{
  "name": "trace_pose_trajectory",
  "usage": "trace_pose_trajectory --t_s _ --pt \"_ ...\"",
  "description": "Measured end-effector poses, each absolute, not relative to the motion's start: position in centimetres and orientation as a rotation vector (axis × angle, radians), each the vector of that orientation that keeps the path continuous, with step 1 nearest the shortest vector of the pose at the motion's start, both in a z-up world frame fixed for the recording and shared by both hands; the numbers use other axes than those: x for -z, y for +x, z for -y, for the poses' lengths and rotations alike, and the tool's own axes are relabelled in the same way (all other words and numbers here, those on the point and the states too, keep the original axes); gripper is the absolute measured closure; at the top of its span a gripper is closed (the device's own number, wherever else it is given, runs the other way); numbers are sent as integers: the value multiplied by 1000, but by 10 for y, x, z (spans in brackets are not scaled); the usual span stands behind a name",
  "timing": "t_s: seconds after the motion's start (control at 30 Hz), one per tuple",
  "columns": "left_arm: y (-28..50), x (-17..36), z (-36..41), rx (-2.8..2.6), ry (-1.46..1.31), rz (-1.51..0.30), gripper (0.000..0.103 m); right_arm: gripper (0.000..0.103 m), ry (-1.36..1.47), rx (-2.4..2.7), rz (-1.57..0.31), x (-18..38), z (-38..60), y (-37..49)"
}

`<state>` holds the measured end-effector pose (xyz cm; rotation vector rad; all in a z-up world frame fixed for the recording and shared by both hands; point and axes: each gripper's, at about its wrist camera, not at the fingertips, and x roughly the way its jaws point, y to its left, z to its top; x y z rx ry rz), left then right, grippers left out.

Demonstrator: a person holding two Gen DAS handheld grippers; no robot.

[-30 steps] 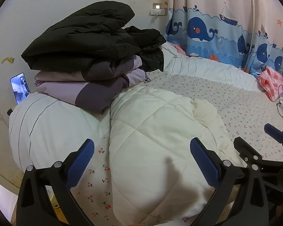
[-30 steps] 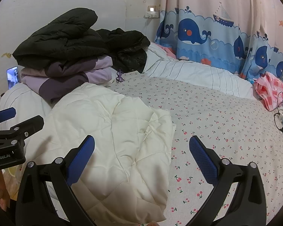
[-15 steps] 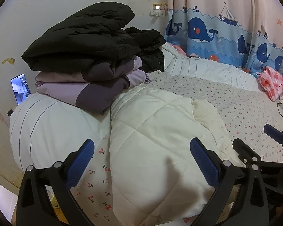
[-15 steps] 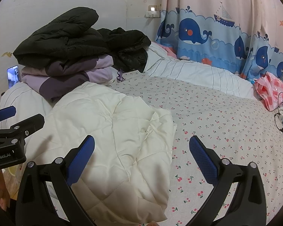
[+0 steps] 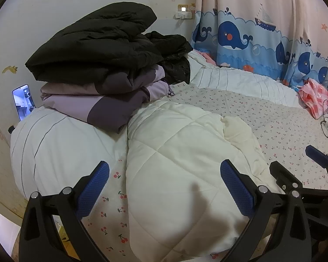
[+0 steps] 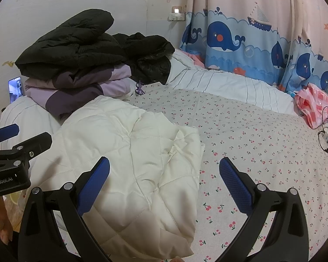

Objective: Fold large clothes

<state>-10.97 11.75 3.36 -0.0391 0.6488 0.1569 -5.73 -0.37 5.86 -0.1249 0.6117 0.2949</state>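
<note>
Hovering side by side at the near edge of the bed (image 6: 262, 135), both tools are empty: the left gripper (image 5: 164, 187) has its blue pads spread wide above the cream quilted coat (image 5: 181, 152), and the right gripper (image 6: 164, 181) is just as wide apart, straddling the coat's right edge and the cherry-print sheet beside it. Nothing is pinched in either one.

Over the last second very little has changed. The coat lies in the same rounded, already doubled-over bundle near the front left of the bed, with its rumpled collar or lining showing at the right side. Both views have only crept slightly, so the far stack of folded jackets (image 5: 98, 65), dark over purple, sits a touch higher and nearer in frame than before. The coat itself has not been pulled, lifted or flattened in that time.

That stillness suggests a pause between folds, or a fold just finished and released. Judging by the shape, the coat looks largely folded but loose and puffy, so it probably needs either one more fold or a lift onto the stack at the far left. Either move calls for closing both tools on the coat's near edges first.
</note>
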Motion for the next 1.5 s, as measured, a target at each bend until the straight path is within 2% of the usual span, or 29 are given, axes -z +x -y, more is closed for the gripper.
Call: trace_pose_trajectory --t_s 1.5 --pt "-112 -35 -113 -169 -36 -652 6 6 -130 -299 -609 -58 4 -57"
